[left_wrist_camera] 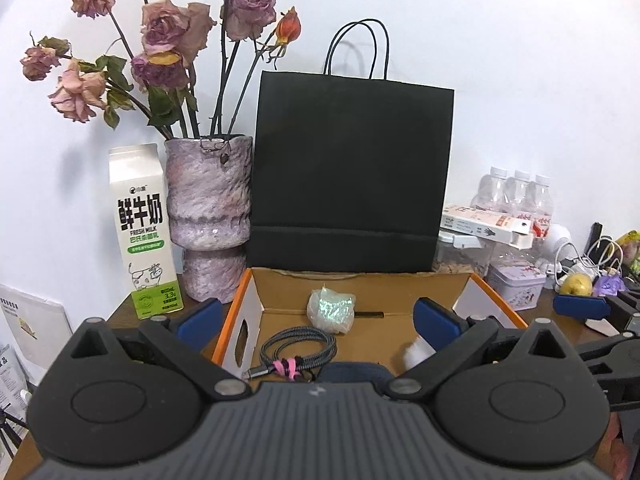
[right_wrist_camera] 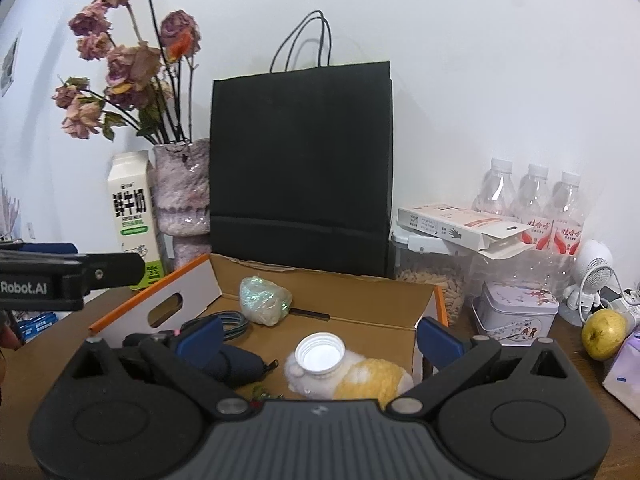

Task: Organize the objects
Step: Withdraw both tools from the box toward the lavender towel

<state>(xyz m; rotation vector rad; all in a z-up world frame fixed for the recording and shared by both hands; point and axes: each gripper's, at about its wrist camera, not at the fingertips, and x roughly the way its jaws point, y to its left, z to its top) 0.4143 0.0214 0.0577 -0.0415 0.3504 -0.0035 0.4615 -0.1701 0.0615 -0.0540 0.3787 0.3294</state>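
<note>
An open cardboard box with orange rims [left_wrist_camera: 236,304] [right_wrist_camera: 400,312] lies on the wooden table. In it are a shiny iridescent wrapped bundle [left_wrist_camera: 331,309] [right_wrist_camera: 264,300], a coiled braided cable with a pink tie [left_wrist_camera: 298,350], a dark blue pouch [right_wrist_camera: 236,364] and a white-and-yellow plush toy [right_wrist_camera: 372,376] with a white bottle cap [right_wrist_camera: 320,352] on it. My left gripper [left_wrist_camera: 318,322] is open and empty above the box's near side. My right gripper [right_wrist_camera: 320,338] is open and empty, just above the cap and plush.
A black paper bag [left_wrist_camera: 352,176] stands behind the box. A vase of dried roses [left_wrist_camera: 208,208] and a milk carton [left_wrist_camera: 142,232] stand at the left. At the right are water bottles [right_wrist_camera: 532,200], a flat carton [right_wrist_camera: 460,224], a tin [right_wrist_camera: 516,312] and a yellow-green apple [right_wrist_camera: 604,334].
</note>
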